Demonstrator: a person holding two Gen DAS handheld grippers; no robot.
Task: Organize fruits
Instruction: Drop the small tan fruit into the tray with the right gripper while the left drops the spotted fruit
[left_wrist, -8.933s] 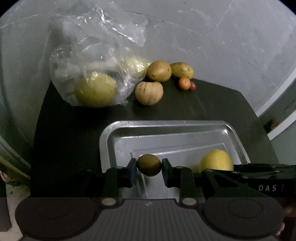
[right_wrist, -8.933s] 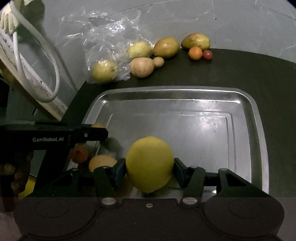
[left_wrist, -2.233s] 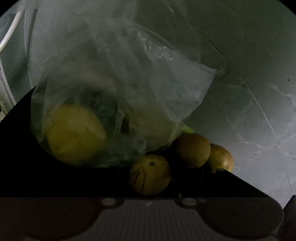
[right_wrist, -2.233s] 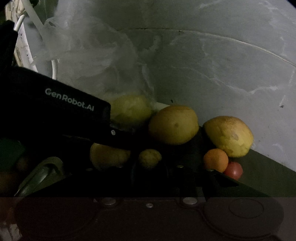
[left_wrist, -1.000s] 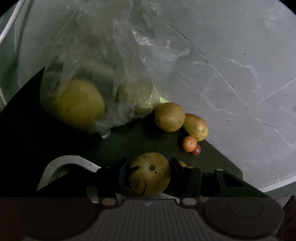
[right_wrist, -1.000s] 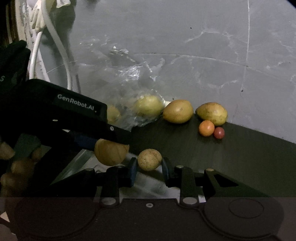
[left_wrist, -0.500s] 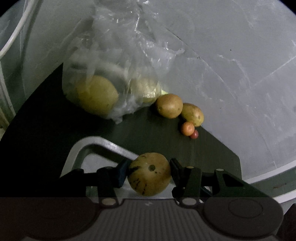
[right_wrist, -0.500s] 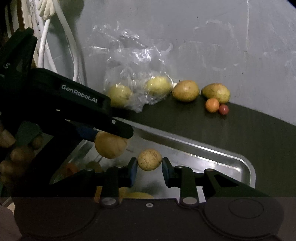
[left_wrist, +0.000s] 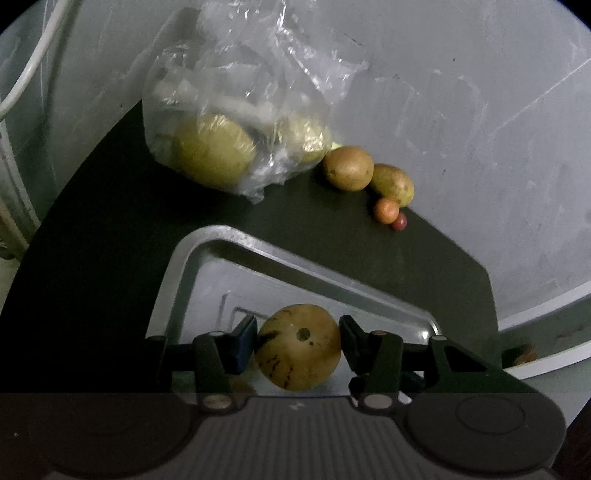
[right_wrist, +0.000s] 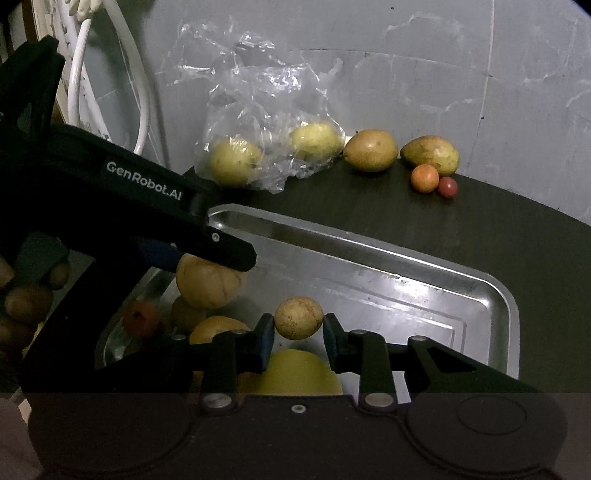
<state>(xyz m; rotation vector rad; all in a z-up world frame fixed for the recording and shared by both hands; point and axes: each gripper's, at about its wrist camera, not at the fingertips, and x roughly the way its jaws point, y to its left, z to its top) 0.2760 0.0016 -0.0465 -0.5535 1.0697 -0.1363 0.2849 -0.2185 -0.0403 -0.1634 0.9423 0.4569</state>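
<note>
In the left wrist view, the left tongs (left_wrist: 298, 341) were clamped on a round tan fruit with dark flecks (left_wrist: 298, 347), one pad on each side of it. The fruit hung above the near corner of the shiny rectangular metal tray (left_wrist: 221, 236), so the floor of the tray lay straight below and slightly ahead of the tongs. Beyond the tray, on the dark surface (left_wrist: 92, 229), sat a crumpled clear plastic bag holding yellow-green fruits (left_wrist: 236, 129), well apart from the tongs.

In the right wrist view, the right tongs (right_wrist: 298, 326) gripped a small pale speckled round fruit (right_wrist: 298, 318) and held it over the tray's middle (right_wrist: 491, 291). A large yellow fruit (right_wrist: 295, 373) lay in the tray directly beneath them, so a straight drop would likely land on it; bare tray floor lay ahead and to the right. The left tongs, with their tan fruit, hung to the left, above a small cluster of fruits already in the tray.
</note>
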